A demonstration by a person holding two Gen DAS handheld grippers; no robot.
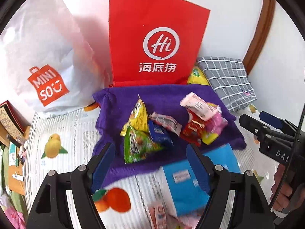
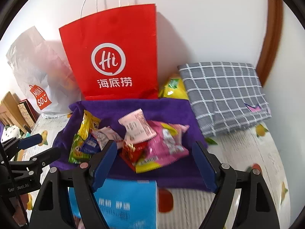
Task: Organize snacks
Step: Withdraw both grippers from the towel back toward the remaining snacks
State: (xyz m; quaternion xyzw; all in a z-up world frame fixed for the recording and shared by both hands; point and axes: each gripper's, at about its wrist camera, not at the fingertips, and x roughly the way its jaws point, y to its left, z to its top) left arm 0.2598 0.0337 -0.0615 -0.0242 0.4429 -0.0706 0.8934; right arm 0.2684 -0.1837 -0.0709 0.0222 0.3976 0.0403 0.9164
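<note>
Left gripper (image 1: 150, 164): jaws apart, nothing between the pads.
Right gripper (image 2: 154, 164): jaws apart, empty (also seen at the right edge of the left view).
Blue box (image 2: 122, 204): nearest, on the fruit-print sheet (image 1: 63, 133), blurred.
Snacks (image 1: 165, 127): loose heap of packets on the purple cloth (image 1: 114, 103).
Red bag (image 1: 152, 38): upright behind the cloth.
White bag (image 1: 42, 61): left of the red bag.
Checked cloth (image 2: 225, 95): folded, far right.

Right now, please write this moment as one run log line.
left gripper: open, empty | right gripper: open, empty | snack packets: piled on purple cloth | red paper bag: upright behind
</note>
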